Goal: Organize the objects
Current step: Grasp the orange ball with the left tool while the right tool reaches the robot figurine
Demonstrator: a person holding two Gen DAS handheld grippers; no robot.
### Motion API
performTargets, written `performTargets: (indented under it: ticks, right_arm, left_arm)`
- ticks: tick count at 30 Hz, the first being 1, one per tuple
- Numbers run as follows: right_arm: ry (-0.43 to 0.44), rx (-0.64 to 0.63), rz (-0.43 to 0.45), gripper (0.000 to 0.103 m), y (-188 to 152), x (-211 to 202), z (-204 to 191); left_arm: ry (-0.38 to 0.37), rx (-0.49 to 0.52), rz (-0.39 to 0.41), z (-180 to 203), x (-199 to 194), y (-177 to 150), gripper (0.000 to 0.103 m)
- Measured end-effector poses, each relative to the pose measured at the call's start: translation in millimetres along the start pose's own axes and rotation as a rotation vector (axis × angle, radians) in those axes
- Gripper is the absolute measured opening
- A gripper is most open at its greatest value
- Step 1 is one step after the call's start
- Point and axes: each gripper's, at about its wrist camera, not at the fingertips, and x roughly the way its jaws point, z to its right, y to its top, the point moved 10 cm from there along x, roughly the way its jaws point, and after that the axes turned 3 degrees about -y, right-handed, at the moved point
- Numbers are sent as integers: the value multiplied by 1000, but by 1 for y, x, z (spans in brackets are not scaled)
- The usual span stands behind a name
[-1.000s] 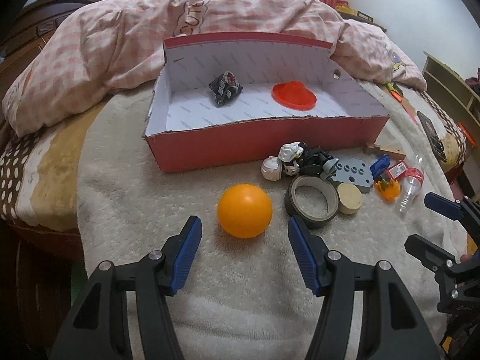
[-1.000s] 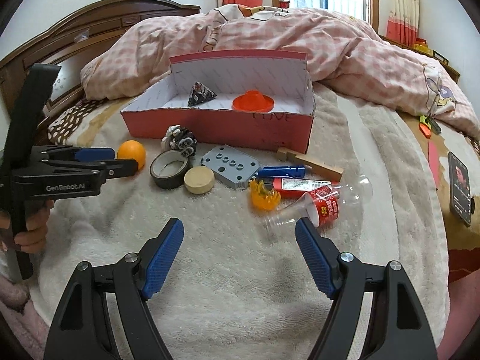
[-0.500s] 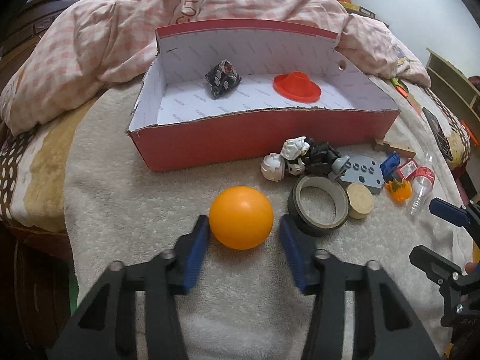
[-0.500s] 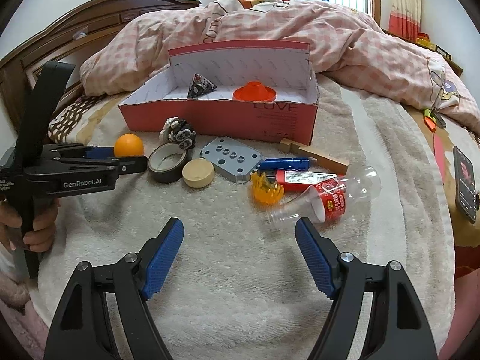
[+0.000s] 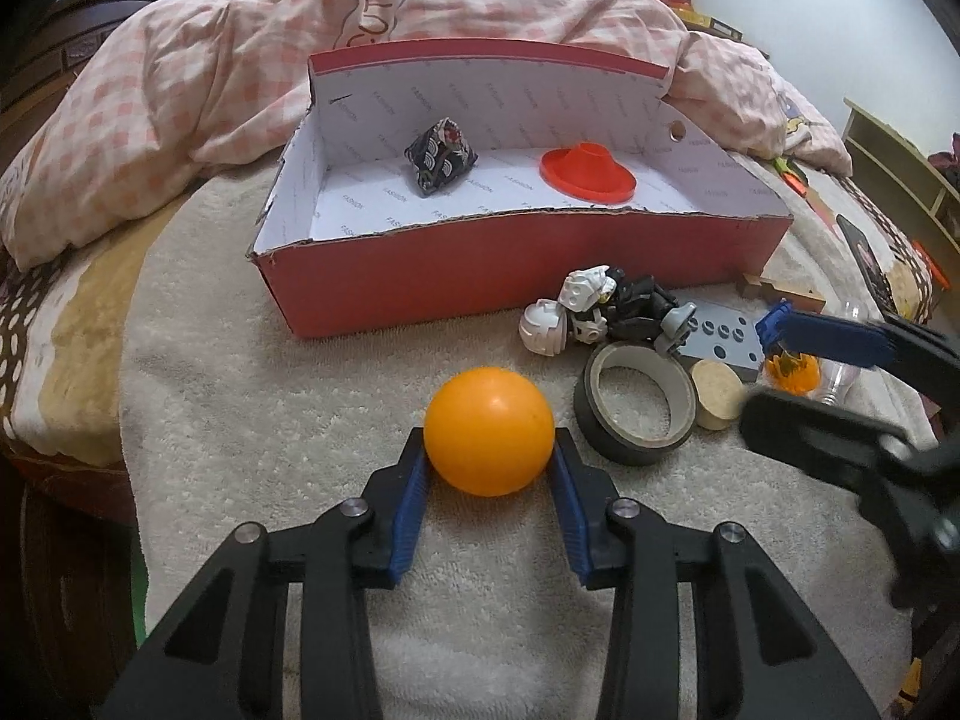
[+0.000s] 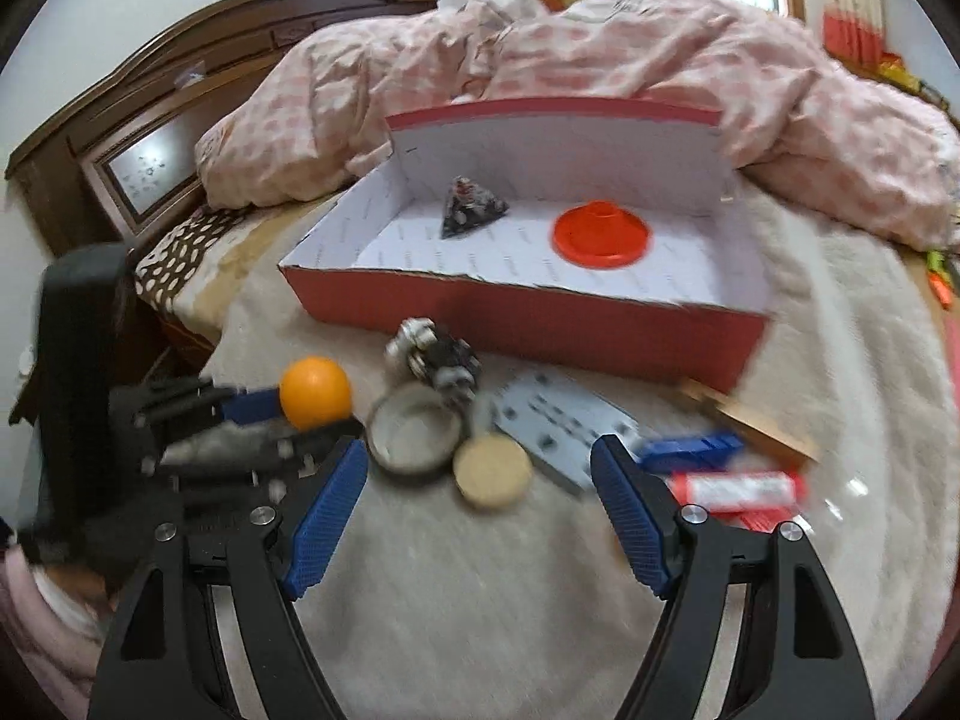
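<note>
My left gripper (image 5: pixel 489 456) is shut on an orange ball (image 5: pixel 488 432), both blue pads against its sides, on the cream blanket in front of the red box (image 5: pixel 510 267). The ball also shows in the right wrist view (image 6: pixel 316 393), held by the left gripper (image 6: pixel 282 414). The box holds a dark patterned pouch (image 5: pixel 441 155) and a red disc (image 5: pixel 588 173). My right gripper (image 6: pixel 480 480) is open and empty, low over a wooden puck (image 6: pixel 493 472) and a tape roll (image 6: pixel 414 435); it also shows blurred at the right of the left wrist view (image 5: pixel 780 372).
Loose items lie right of the ball: a toy robot (image 5: pixel 606 315), tape roll (image 5: pixel 637 403), wooden puck (image 5: pixel 717 387), grey studded plate (image 5: pixel 723 339), orange toy (image 5: pixel 792 369), a blue piece (image 6: pixel 690 447), a plastic bottle (image 6: pixel 744 489) and a wooden block (image 6: pixel 750 417). A pink quilt (image 5: pixel 240 78) lies behind the box.
My left gripper closed onto the orange ball. My right gripper swung left and forward toward the loose items; its view is motion-blurred.
</note>
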Motion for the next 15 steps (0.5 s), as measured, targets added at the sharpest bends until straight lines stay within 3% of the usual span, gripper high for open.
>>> performTargets:
  ticks: [6,9,12,14,15]
  right_arm:
    - [29,1,-84,73,14,34,-10]
    - [20,-20,-81,69,20,39,-13]
    - [15,-30,-76,56,23,43,-16]
    - [11,-39,-79,39,23,46,-17]
    - [10,-38,-79,37,22,46,-17]
  left_arm:
    - [-11,-6,9,-1,0,0,38]
    - [-19,-12,10,-1,0,0,38]
    - [-18,-11,10,-1,0,0,39]
    - [-18,-11,10,-1,0,0,39]
    - [-18,-12,10,-1,0,0,39]
